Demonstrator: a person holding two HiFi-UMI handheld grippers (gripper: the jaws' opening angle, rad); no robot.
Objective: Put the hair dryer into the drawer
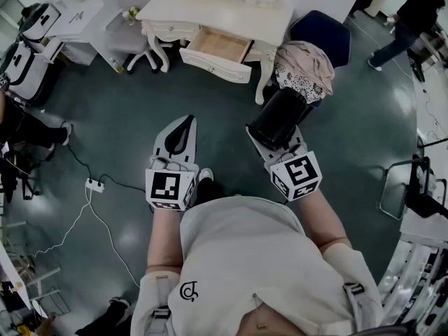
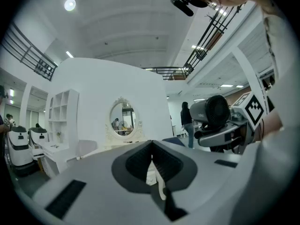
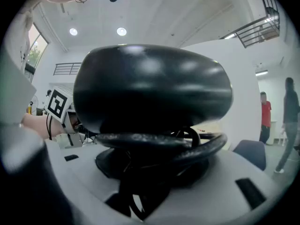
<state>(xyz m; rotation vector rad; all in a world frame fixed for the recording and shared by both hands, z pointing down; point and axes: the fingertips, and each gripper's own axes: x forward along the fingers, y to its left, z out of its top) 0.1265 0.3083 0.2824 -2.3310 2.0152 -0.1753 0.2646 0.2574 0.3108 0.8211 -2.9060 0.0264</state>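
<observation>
A black hair dryer (image 1: 280, 117) with its cord wound round it is held in my right gripper (image 1: 274, 133), whose jaws are shut on it. In the right gripper view the dryer's body (image 3: 152, 90) fills the picture above the coiled cord (image 3: 164, 142). My left gripper (image 1: 180, 140) is beside it on the left, shut and with nothing in it. From the left gripper view the dryer (image 2: 211, 114) shows at the right. The open wooden drawer (image 1: 218, 47) juts out of the white dressing table (image 1: 210, 9) some way ahead of both grippers.
A dark blue chair (image 1: 323, 33) draped with clothes (image 1: 304, 68) stands to the right of the drawer. A power strip (image 1: 94, 185) with cables lies on the floor at the left. A white chair (image 1: 133, 44) is left of the table. A person (image 1: 409, 23) walks at far right.
</observation>
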